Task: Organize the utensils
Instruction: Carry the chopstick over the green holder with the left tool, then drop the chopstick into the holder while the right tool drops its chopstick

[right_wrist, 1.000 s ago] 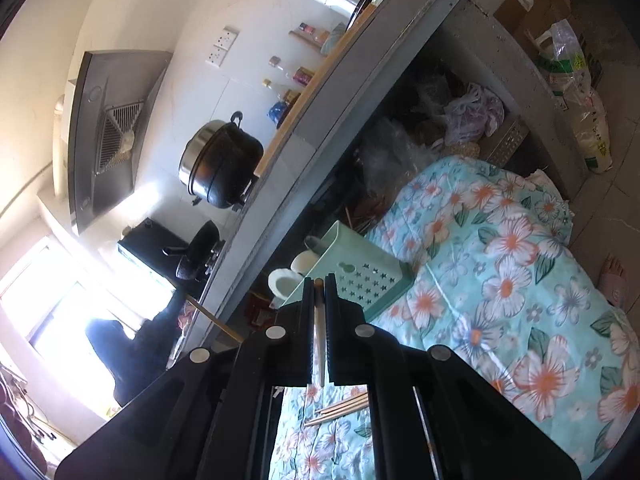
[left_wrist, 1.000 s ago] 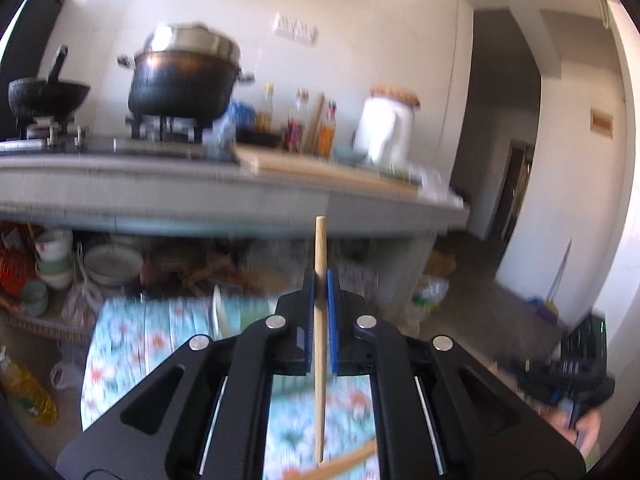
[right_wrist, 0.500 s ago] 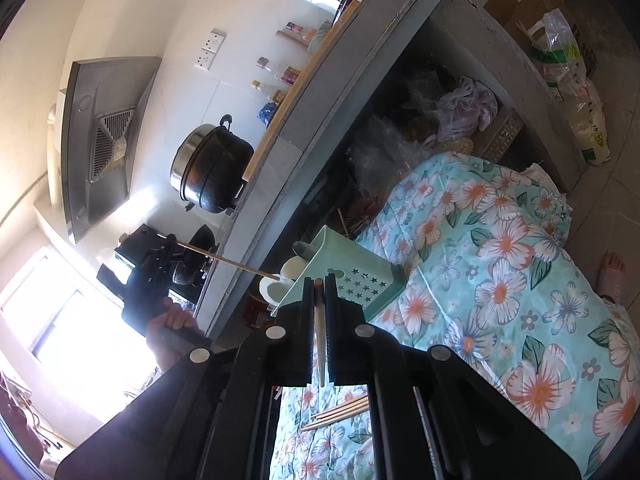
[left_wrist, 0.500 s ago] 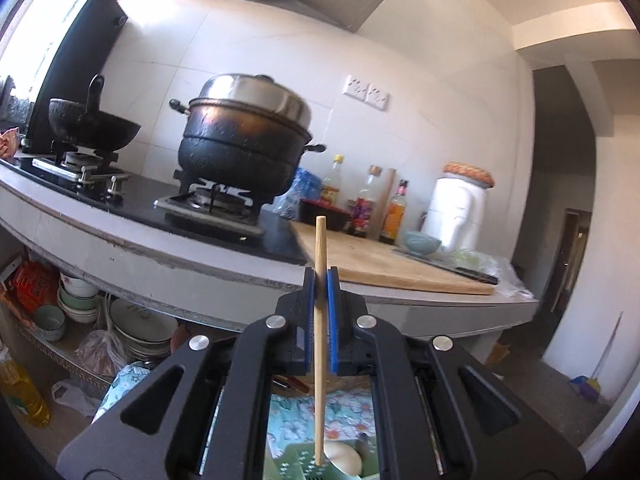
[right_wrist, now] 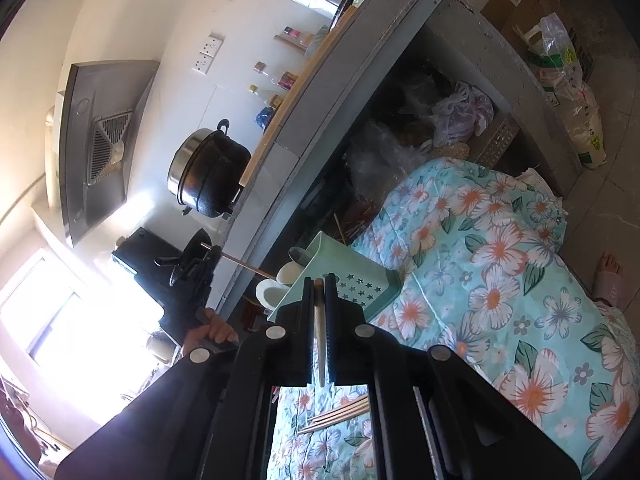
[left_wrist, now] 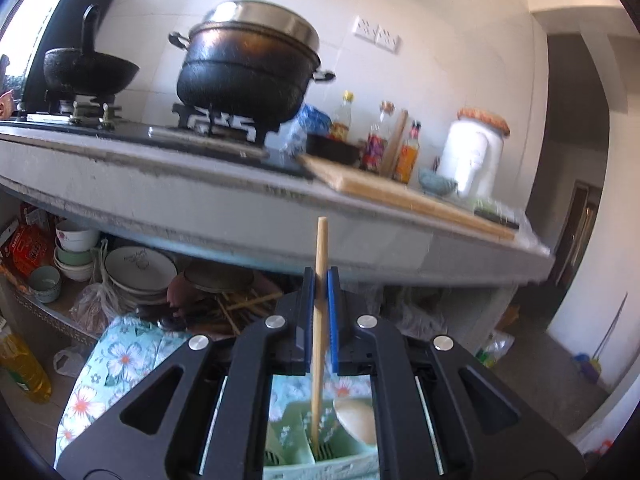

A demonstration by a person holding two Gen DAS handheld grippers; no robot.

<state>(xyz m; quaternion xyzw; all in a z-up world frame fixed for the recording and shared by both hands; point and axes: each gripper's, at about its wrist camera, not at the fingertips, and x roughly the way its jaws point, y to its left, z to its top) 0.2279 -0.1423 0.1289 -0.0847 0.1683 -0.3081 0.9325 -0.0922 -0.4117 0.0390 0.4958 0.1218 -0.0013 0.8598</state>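
in the left wrist view, nearest to us, our left tongs [left_wrist: 319, 312] have a long pale wooden chopstick [left_wrist: 319, 320] standing between the blue pads [left_wrist: 307, 316]; the jaws have just been opening a little, so the pinch looks slack rather than firm, and the stick leans slightly. its lower tip now sits inside a slot of the mint-green plastic utensil holder [left_wrist: 296, 452], beside a pale rounded spoon bowl [left_wrist: 356, 416]. a second ago this chopstick hung over the floral cloth with no holder beneath it, and since then the left hand has swung across and dipped, bringing the tip down into the holder; we judge this to be the release, with one chopstick as good as stowed. in the right wrist view our right tongs [right_wrist: 319, 320] are pressed tight on a thin pale utensil handle [right_wrist: 319, 344], unchanged through the last second, so it seems to wait its turn. just below them more loose wooden chopsticks [right_wrist: 336, 414] lie on the turquoise floral quilt [right_wrist: 500, 280], so there is sorting left to do. farther off, the holder stands at the quilt's edge, and beyond it the grey concrete table [left_wrist: 200, 200] carries a blackened lidded pot [left_wrist: 248, 68].
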